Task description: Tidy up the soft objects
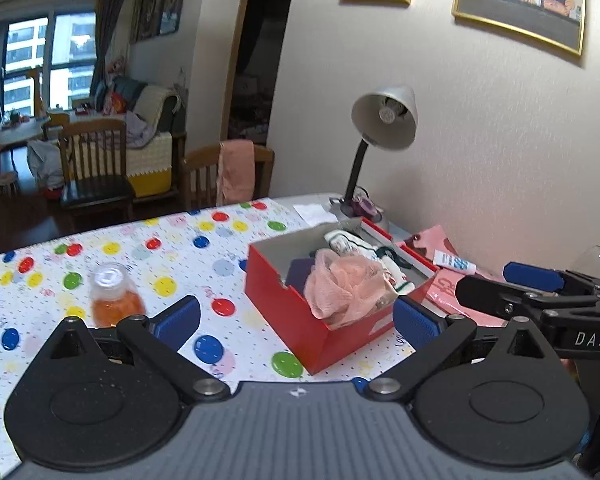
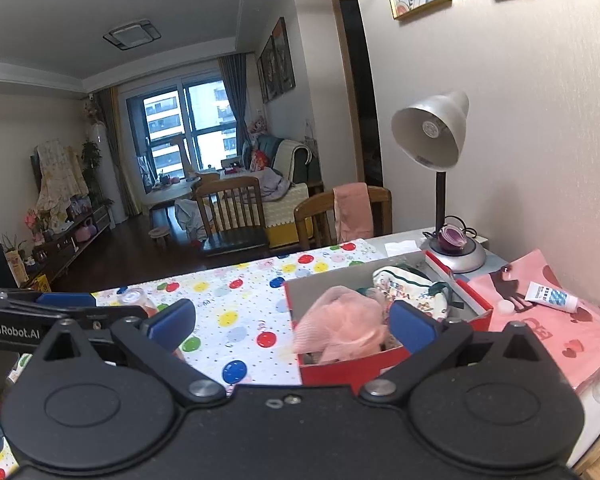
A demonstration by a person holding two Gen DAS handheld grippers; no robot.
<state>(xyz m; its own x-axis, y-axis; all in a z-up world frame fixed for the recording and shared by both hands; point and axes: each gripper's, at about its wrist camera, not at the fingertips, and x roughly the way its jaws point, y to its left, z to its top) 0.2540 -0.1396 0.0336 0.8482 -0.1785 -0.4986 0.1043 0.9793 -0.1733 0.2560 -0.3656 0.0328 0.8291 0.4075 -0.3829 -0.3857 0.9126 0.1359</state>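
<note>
A red shoebox (image 1: 284, 312) (image 2: 340, 368) stands open on the balloon-print tablecloth (image 1: 140, 264). Inside lie a pink mesh bath pouf (image 1: 344, 284) (image 2: 340, 324), a white patterned cloth with green trim (image 1: 364, 248) (image 2: 404, 292) and a dark purple item (image 1: 300, 270). My left gripper (image 1: 296, 318) is open and empty just in front of the box, its right pad near the box's near corner. My right gripper (image 2: 292, 322) is also open and empty, with its right finger over the box's front edge beside the pouf. Each gripper shows at the edge of the other's view.
A small bottle of orange liquid (image 1: 114, 296) stands left of the box. Behind the box are a desk lamp (image 1: 384, 120) (image 2: 432, 132) and the wall. A pink bag (image 2: 540, 320) with a white tube (image 2: 552, 298) lies to the right. Wooden chairs (image 1: 96, 160) stand beyond the table.
</note>
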